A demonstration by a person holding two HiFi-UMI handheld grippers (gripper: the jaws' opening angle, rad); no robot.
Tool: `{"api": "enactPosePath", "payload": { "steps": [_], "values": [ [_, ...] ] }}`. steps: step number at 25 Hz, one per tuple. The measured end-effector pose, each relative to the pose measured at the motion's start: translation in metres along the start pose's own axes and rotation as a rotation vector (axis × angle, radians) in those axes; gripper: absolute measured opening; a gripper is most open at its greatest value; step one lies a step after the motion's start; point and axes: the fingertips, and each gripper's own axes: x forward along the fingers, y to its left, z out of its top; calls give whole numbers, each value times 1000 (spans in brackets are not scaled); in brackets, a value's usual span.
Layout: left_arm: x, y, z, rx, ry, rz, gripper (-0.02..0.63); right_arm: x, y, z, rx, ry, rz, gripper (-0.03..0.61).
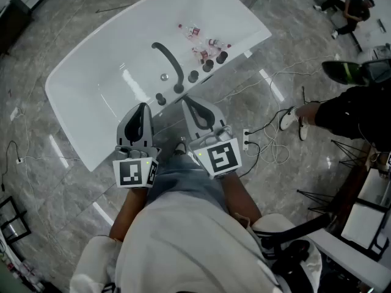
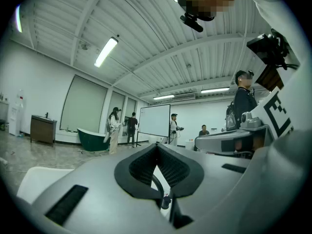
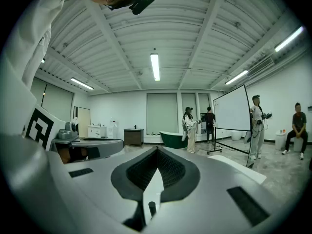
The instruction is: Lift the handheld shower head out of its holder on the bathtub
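In the head view a white bathtub (image 1: 91,84) lies slanted ahead of me. On its near rim a long dark curved fitting (image 1: 171,63) stands among several dark round knobs (image 1: 193,76); which piece is the shower head I cannot tell. My left gripper (image 1: 142,106) and right gripper (image 1: 187,101) hover side by side just short of that rim, both level, shut and holding nothing. In the left gripper view the left gripper (image 2: 157,145) has its pads meeting at the tip. The right gripper view shows the same for the right gripper (image 3: 157,150).
Small bottles (image 1: 201,41) lie inside the tub at its far end. Cables and a power strip (image 1: 247,140) trail over the marble floor to the right, where a person's leg and shoe (image 1: 288,119) stand. Across the room are a green tub (image 3: 171,139), a whiteboard (image 3: 230,112) and several people.
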Motion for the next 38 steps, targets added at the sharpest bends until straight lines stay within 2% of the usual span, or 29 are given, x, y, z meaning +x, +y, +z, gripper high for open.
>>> {"api": "enactPosePath", "payload": {
  "steps": [4,12,15,18,19,20,22,26,30,34,36,38],
  "values": [
    [-4,8,-2,14,22,3,18,3,11,0,56,12,13,17],
    [10,24,-29,26,41,2,18,23,13,-34,67,56,16,18],
    [12,29,-46,22,48,-7,18,43,19,-72,71,73,23,20],
    [16,36,-65,17,63,-5,20,68,29,-129,86,148,50,21],
    [16,38,-70,15,70,-3,20,76,33,-150,94,184,62,50],
    [16,41,-75,11,77,-1,20,83,37,-171,102,219,71,177],
    [17,47,-86,5,85,2,18,98,41,-209,111,278,62,202],
    [18,65,-107,-13,94,24,20,130,36,-284,104,365,-9,219],
    [27,85,-130,-17,97,46,20,165,25,-335,81,416,-60,221],
    [39,103,-152,-22,107,56,20,191,14,-362,24,446,-108,216],
    [48,110,-159,-27,109,53,19,200,11,-366,-5,452,-109,146],
    [56,116,-164,-29,113,47,20,207,12,-369,-12,453,-104,144]
  ]
}}
